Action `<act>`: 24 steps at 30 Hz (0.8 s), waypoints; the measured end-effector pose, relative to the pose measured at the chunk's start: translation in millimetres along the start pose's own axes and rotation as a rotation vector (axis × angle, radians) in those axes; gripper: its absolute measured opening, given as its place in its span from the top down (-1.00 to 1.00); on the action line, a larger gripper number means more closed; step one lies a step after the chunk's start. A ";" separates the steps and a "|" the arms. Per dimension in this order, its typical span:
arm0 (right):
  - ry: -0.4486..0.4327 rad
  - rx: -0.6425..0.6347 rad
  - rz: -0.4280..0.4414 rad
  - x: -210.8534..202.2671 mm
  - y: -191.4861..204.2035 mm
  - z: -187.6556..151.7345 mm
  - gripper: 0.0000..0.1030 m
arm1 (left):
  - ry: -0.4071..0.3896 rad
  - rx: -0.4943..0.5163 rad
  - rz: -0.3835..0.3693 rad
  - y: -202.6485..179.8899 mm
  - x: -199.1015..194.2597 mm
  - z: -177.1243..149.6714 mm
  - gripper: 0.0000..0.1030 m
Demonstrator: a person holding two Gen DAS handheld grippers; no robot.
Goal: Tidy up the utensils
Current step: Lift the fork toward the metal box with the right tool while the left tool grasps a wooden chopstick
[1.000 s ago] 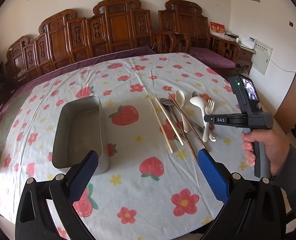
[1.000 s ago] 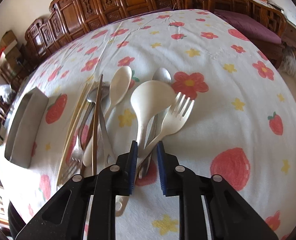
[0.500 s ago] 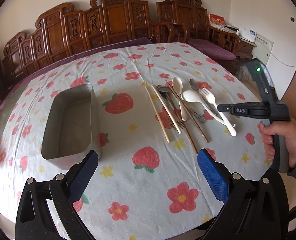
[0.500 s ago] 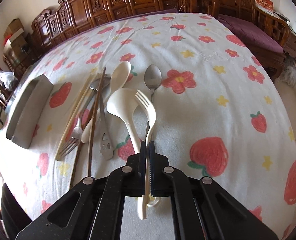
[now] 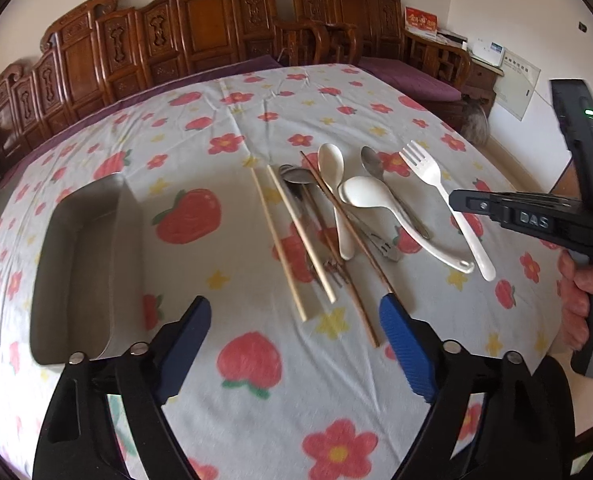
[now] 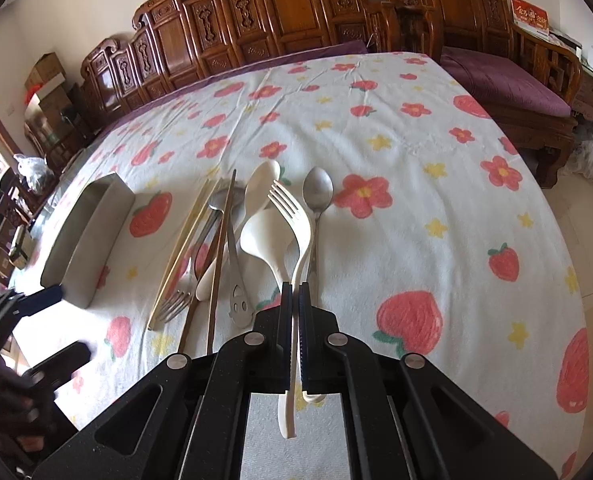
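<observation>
Now my right gripper [image 6: 295, 300] has pinched shut on the handle of the white plastic fork [image 6: 292, 216] and lifted it off the pile of spoons and chopsticks [image 5: 328, 220]. My left gripper [image 5: 294, 322] has been closing a little, with nothing held. Next I think the fork goes in the grey metal tray [image 5: 80, 264], well off to the side. The flowery tablecloth [image 5: 256, 400] is wrinkly. Carved wooden chairs [image 5: 216, 28] stand behind.

- Rectangular grey metal tin [image 5: 78, 264] stands on the flower-printed counter [image 5: 256, 420], left of the utensils.
- Pale wooden chopsticks [image 5: 280, 244] lie leftmost in the row; steel teaspoon [image 6: 317, 192] rightmost.
- Carved brown wooden chairs [image 5: 216, 28] stand behind the counter.
</observation>
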State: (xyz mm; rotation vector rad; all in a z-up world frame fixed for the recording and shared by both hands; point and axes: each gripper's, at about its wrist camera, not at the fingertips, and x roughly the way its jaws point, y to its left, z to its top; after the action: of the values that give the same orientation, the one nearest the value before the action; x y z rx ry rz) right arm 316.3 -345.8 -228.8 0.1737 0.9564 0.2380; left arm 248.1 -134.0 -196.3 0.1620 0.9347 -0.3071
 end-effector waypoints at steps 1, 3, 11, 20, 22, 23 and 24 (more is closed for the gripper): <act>-0.003 0.003 0.005 -1.2 -0.8 0.9 0.93 | 0.013 -0.001 0.002 -1.0 7.7 4.7 -0.46; -0.009 0.005 0.010 -2.7 -1.6 1.6 0.93 | 0.036 -0.010 -0.001 -0.8 23.9 13.9 -0.42; 0.009 0.018 0.022 6.3 -8.3 -1.3 0.93 | 0.089 -0.082 -0.013 8.9 63.9 34.8 -0.27; 0.005 0.020 0.022 6.0 -8.1 -1.0 0.93 | 0.169 -0.242 -0.085 25.1 96.9 48.0 0.21; 0.002 0.033 0.032 4.5 -10.1 -0.2 0.93 | 0.176 -0.255 -0.085 26.4 99.3 50.4 0.36; 0.000 0.036 0.035 3.8 -10.5 0.0 0.93 | 0.176 -0.262 -0.087 27.1 99.9 51.2 0.38; -0.001 0.038 0.036 3.7 -11.1 0.5 0.93 | 0.177 -0.270 -0.088 27.5 100.7 51.6 0.42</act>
State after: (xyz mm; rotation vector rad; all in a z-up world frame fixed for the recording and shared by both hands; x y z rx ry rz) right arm 320.2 -355.5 -234.1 0.2262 0.9582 0.2534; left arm 352.4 -140.9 -247.5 -0.1020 1.1506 -0.2468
